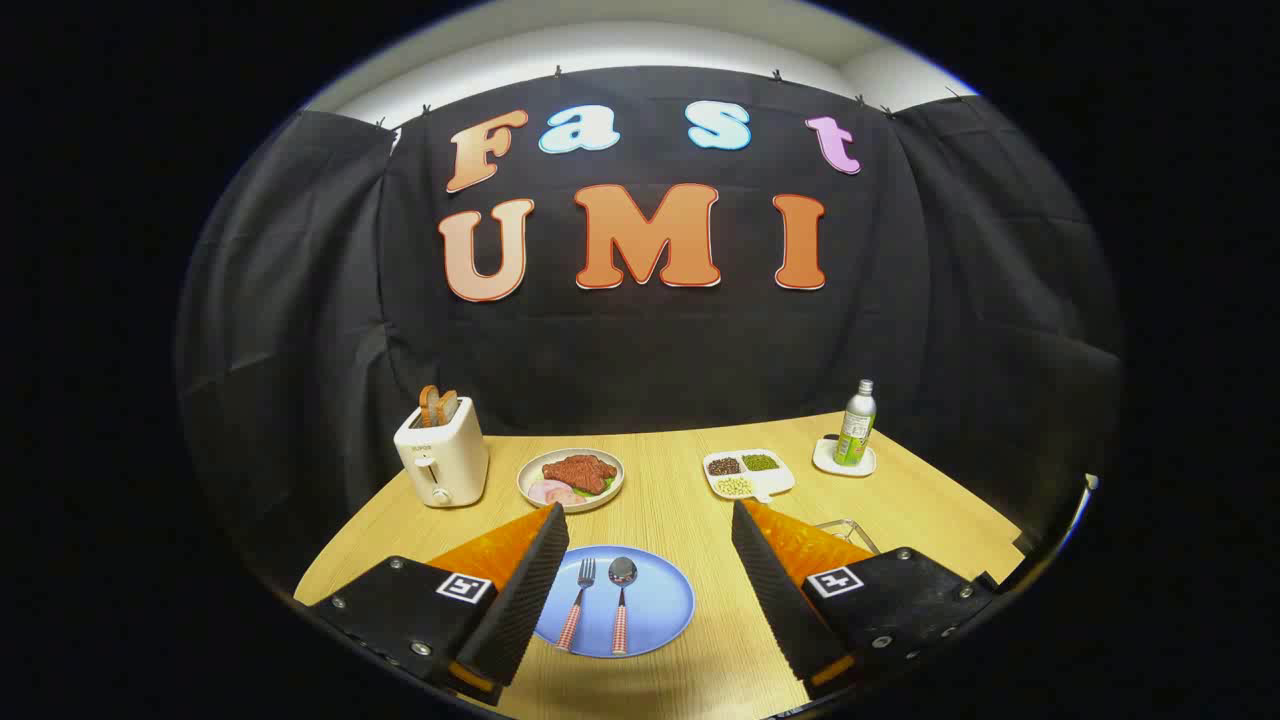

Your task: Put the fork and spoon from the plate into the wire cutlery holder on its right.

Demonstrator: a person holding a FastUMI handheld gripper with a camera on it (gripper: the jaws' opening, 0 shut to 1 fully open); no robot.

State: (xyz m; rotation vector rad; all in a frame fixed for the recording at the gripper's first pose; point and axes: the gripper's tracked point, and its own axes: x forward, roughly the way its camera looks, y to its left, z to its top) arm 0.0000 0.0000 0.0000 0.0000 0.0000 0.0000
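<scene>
Across a wooden table, everything is placed here relative to a blue plate. Above the plate hangs the gripper, fingers spread wide apart and holding nothing. Beyond the plate to its left stands a toaster; straight beyond it sits a dish of meat. Just right of the plate, a wire cutlery holder peeks from behind one finger. On the plate lie a fork and spoon, side by side.

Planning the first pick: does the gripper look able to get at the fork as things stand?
Probably yes. The gripper is open, and the fork lies bare on the blue plate between its fingers, beside the spoon, nothing covering it.
</scene>
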